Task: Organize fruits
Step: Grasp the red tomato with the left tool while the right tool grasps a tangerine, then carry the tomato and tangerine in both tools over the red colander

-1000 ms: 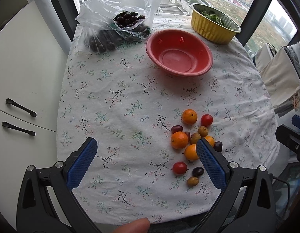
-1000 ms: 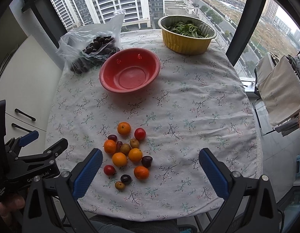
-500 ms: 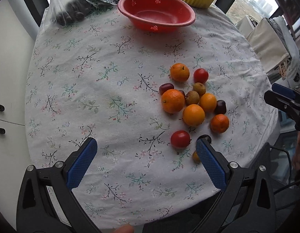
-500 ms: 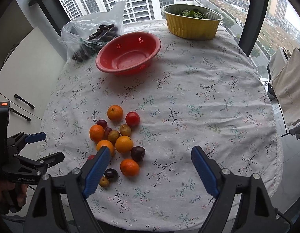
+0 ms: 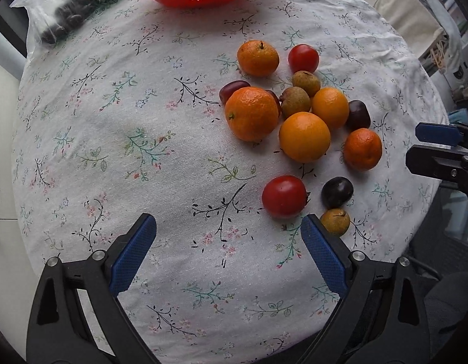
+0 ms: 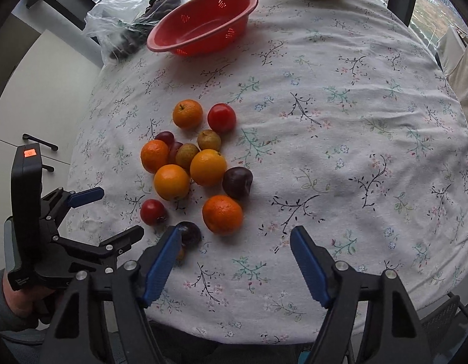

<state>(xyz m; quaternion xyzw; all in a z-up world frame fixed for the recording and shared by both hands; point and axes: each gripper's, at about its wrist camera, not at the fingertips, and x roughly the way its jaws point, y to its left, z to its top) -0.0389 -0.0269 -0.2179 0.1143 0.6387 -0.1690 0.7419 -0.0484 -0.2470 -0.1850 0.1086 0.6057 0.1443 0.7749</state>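
Fruit pile [image 5: 297, 121] on floral cloth [image 5: 143, 151]; left gripper [image 5: 227, 230] & right gripper [image 6: 235, 241] closing, both empty; no legible writing.

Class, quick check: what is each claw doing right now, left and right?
Left claw: open, holding nothing, jaws just been closing over bare tablecloth.
Right claw: open, holding nothing, jaws just been closing.

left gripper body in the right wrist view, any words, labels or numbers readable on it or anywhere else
Left gripper: small pale print low on its black body, too blurred to read.
Orange sticker on top of the same gripper body: dark marks, too small to read.
Plastic bag: green printing, too crumpled to read.
Red colander, tablecloth: no text, only hole patterns and printed flowers.
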